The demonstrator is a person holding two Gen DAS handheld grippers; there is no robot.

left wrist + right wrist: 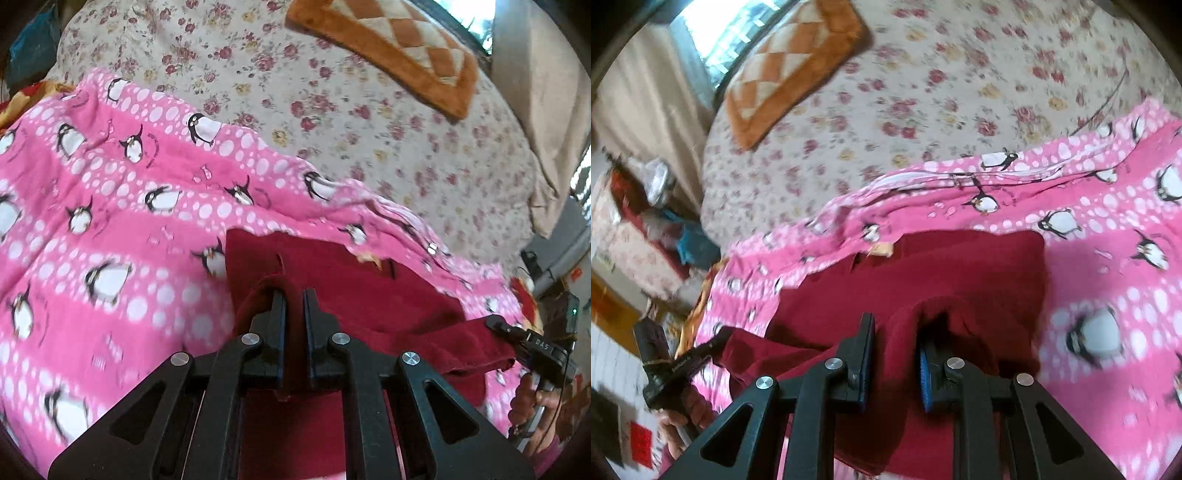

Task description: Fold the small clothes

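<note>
While the dark red garment (354, 291) is lying on the pink penguin blanket (110, 192) over the floral bed (332, 110), the left gripper (294, 306) is pinching its near edge with fingers almost closed, and the right gripper (894, 347) (fingers slightly wider) is clamping a bunched fold. An uneven lift risks dragging the blanket along.

The left tool (294, 306) has its two fingers drawn nearly together, pinching a fold of dark red cloth (354, 291). The right tool (894, 343) has its fingers set wider, with the same cloth bunched between them. Each tool shows at the other's side, gripped by a bare hand (532, 402).
</note>
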